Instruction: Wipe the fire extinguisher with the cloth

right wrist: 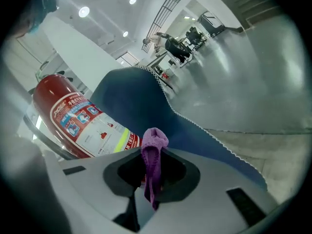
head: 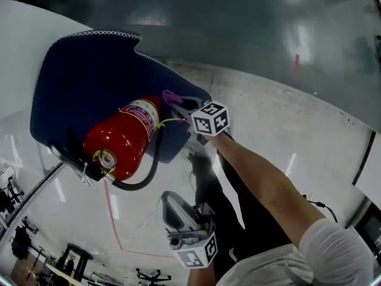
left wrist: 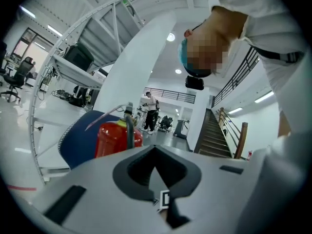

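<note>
Nearest in the head view is the left tool [head: 171,204], low in the picture and well apart from the extinguisher [head: 122,137]. Its own view shows the left tool [left wrist: 155,152] with jaws together and nothing between them.

Further on, the right tool [head: 177,102] is clamped on a purple cloth [head: 169,96], at the end of a bare arm [head: 262,183]. The cloth is just beside the base end of the extinguisher; whether it touches there cannot be told.

The extinguisher lies on its side on a blue mat [head: 77,82] that covers the edge of a white table [head: 18,58]. Its valve end points to the lower left, and a black hose [head: 149,171] curves below the body. The stitched edge of the mat passes close to the right tool, and beyond this edge is only open floor [head: 286,118].

The right gripper view shows what the head view hides: the cloth [right wrist: 154,145] stands up from the closed jaws of the right tool [right wrist: 153,152], and the label on the extinguisher [right wrist: 73,121] faces this camera, with the mat [right wrist: 131,96] behind it. The left gripper view shows the extinguisher [left wrist: 109,138] from its valve end, the mat [left wrist: 78,135] rising behind it, and far behind a stair [left wrist: 217,135].
</note>
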{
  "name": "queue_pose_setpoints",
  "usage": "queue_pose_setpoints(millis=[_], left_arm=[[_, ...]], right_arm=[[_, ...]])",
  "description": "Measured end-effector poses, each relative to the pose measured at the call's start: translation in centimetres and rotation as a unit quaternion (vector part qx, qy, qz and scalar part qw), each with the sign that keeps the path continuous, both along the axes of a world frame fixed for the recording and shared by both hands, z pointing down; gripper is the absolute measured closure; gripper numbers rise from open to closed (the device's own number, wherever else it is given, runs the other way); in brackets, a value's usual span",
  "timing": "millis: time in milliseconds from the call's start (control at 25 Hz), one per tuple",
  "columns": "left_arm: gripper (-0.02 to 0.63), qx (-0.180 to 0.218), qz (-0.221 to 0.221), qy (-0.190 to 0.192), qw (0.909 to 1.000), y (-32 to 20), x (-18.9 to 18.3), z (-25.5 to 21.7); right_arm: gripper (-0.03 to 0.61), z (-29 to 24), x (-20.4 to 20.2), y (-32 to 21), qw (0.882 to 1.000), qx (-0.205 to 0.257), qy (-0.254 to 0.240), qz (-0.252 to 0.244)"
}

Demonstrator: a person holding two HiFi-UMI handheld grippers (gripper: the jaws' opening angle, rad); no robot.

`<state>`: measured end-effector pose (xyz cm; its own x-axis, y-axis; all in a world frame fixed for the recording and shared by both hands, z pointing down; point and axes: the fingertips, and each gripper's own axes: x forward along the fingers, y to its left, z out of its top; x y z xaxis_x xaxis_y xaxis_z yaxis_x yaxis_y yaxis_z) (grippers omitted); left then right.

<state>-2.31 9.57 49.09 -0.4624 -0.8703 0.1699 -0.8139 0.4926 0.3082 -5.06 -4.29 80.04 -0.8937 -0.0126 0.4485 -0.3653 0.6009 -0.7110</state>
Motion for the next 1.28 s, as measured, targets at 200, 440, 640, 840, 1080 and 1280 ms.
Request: queue_pose_setpoints(millis=[200, 440, 640, 840, 1080, 1280], left_arm=[[0.609, -0.011, -0.021, 0.008, 0.9997, 2.7, -0.6, 2.2], [0.609, -0.014, -0.038, 0.016, 0.9990, 4.4, -1.0, 3.4], [0.609, -0.008, -0.035, 0.018, 0.9992, 4.8, -1.0, 3.1], [0.609, -0.004, -0.040, 0.020, 0.9990, 4.9, -1.1, 2.6], [0.609, -0.004, -0.052, 0.017, 0.9985, 4.9, -1.4, 0.6], [0.609, 0.007, -0.046, 0.007, 0.9989, 4.3, -1.4, -1.8]], right_arm=[[0.521, 2.5, -1.9, 1.2, 1.000, -0.014, -0.008, -0.014], [0.520, 3.0, -3.4, 2.3, 0.999, -0.038, -0.027, -0.027], [0.521, 1.4, -3.8, 2.2, 0.996, -0.056, -0.057, -0.034], [0.522, -2.2, -4.0, 2.0, 0.992, -0.063, -0.099, -0.050], [0.520, -6.8, -3.4, 2.6, 0.990, -0.059, -0.114, -0.061], [0.522, -8.8, -3.4, 2.9, 0.991, -0.013, -0.103, -0.079]])
